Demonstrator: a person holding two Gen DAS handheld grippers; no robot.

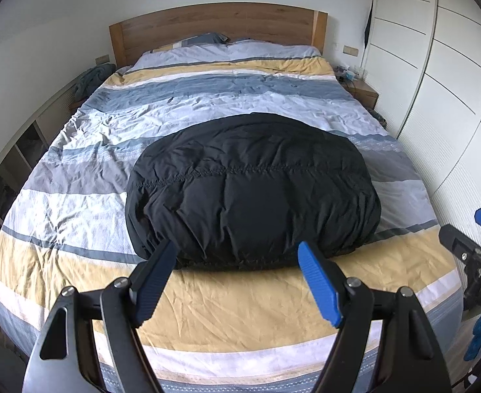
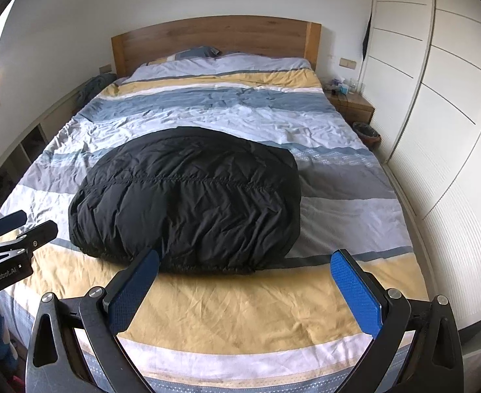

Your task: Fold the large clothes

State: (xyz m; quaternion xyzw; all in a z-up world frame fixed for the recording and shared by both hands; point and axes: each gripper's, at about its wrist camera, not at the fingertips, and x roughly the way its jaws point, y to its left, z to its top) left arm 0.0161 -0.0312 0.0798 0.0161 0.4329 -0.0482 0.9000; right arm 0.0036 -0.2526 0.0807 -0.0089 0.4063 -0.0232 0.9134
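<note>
I hang both the left gripper (image 1: 237, 258) and right gripper (image 2: 245, 270) wide and empty at 6 o'clock of the folded black puffer jacket (image 1: 250, 190), judging the fold done on the striped duvet (image 1: 234, 308).

Left body text: white lettering "GenRobot.AI" on the black body of my left hand-held gripper (image 2: 9, 229), seen at the left edge of the right wrist view, a little blurred.
Right body text: white letters "DA", cut off by the frame edge, on the black body of my right hand-held gripper (image 1: 470, 229), seen at the right edge of the left wrist view.
Other text: none that I can read elsewhere in either view.
</note>
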